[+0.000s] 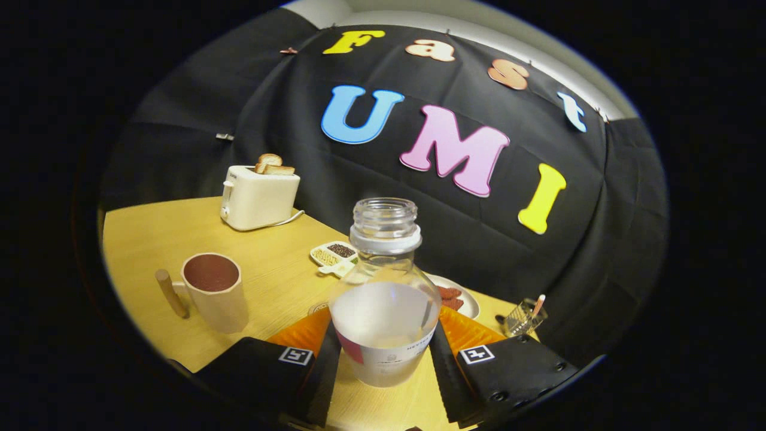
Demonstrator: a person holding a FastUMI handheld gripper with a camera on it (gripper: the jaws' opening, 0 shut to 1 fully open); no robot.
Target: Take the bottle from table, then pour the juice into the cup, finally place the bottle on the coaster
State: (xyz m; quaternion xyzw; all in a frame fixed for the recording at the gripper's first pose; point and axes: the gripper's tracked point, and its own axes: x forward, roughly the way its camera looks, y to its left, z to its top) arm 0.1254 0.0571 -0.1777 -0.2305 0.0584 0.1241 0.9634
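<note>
- Across the wooden table [149, 239], a toaster [258, 197] sits back by the wall, clear of the work.
- Between the fingers, the open bottle [386, 287] is clamped at its body by the gripper [383, 359], upright so nothing spills.
- Left of the bottle, the cup [215, 290] stands near, mouth up, ready for pouring.

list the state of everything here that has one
bottle: uncapped, upright, partly full of pale liquid, between the tongs
tongs: both fingers against the bottle's sides
cup: upright, dark inside
toaster: bread sticking up from the slots
plate: holds reddish slices
</note>
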